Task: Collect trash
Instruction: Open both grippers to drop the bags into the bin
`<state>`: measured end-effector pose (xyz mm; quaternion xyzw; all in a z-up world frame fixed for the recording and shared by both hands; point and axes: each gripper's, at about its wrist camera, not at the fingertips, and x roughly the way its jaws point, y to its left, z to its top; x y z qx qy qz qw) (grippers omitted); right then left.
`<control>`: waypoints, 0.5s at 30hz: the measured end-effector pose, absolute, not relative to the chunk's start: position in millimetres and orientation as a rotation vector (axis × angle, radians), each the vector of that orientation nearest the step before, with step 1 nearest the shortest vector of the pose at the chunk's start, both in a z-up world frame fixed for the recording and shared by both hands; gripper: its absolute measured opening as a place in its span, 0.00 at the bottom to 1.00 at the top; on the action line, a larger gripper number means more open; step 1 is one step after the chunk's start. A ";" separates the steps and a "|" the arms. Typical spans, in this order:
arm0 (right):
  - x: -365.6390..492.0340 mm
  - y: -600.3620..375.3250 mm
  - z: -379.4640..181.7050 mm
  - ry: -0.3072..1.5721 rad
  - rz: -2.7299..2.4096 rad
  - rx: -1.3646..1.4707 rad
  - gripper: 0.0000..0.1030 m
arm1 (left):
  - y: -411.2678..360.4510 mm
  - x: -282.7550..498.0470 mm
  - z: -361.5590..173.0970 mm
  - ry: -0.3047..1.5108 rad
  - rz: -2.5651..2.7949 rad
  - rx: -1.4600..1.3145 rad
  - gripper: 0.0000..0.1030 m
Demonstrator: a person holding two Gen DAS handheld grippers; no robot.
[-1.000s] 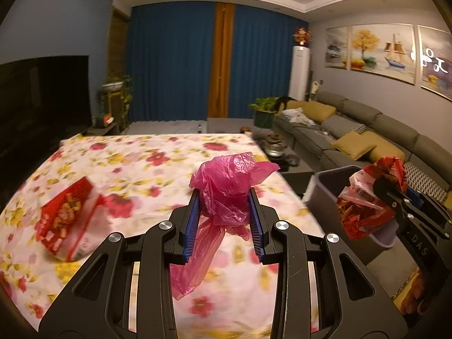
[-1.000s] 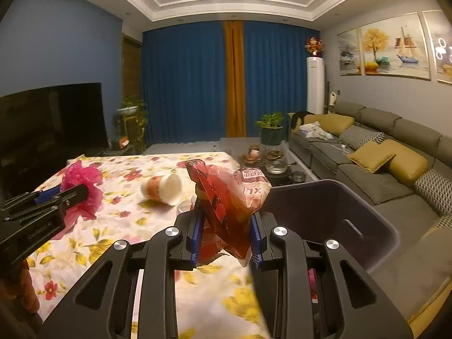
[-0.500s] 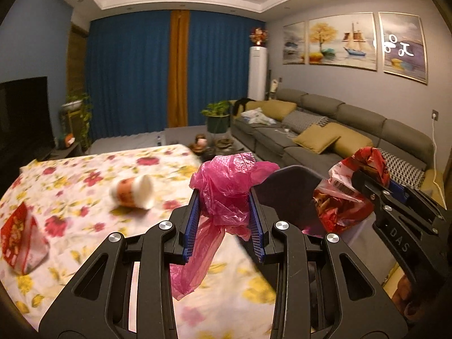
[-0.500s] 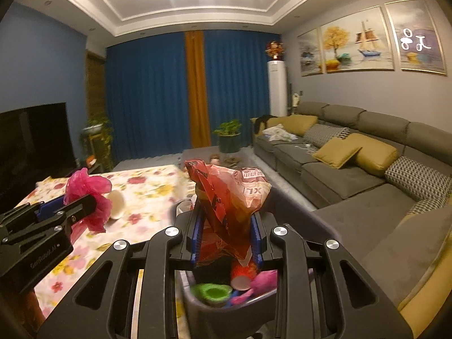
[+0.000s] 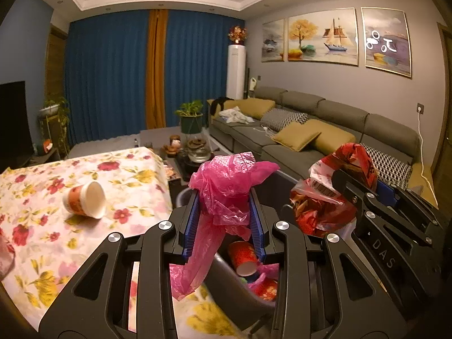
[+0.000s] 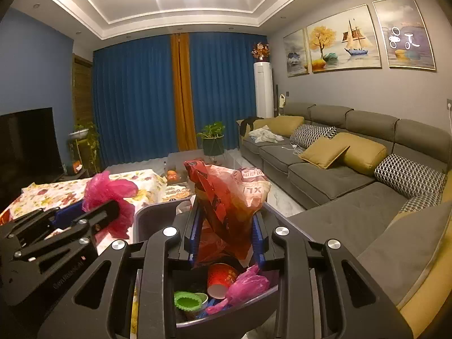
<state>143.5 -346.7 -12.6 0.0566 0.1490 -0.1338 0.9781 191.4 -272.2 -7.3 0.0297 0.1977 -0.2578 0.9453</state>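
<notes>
My left gripper (image 5: pixel 224 223) is shut on a crumpled pink plastic bag (image 5: pixel 226 192) and holds it over the near rim of the grey trash bin (image 5: pixel 226 279). My right gripper (image 6: pixel 226 226) is shut on a red snack wrapper (image 6: pixel 226 197) directly above the bin (image 6: pixel 152 214). The bin holds a red paper cup (image 6: pixel 219 279), a pink bag (image 6: pixel 245 285) and a green lid (image 6: pixel 188 301). Each gripper shows in the other's view, the right one (image 5: pixel 347 186) and the left one (image 6: pixel 110 206). A paper cup (image 5: pixel 84 200) lies on its side on the floral tablecloth (image 5: pixel 127 175).
The table stands left of the bin. A grey sofa (image 6: pixel 339 169) with yellow cushions runs along the right wall. A low tea table with a potted plant (image 5: pixel 190 118) stands behind the bin. A TV (image 6: pixel 28 141) is at far left.
Both grippers have swung right from over the table to above the bin, still holding their trash. The bin's contents have come into view.
</notes>
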 end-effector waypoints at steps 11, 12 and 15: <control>158.4 -355.2 -20.7 0.328 -0.277 0.142 0.35 | -297.8 210.0 -25.2 0.451 -0.591 0.040 0.32; 159.9 -356.7 -21.9 0.331 -0.277 0.148 0.38 | -298.7 213.3 -27.4 0.455 -0.602 0.035 0.32; 163.4 -364.3 -23.6 0.337 -0.277 0.164 0.43 | -302.4 216.6 -32.3 0.465 -0.612 0.047 0.34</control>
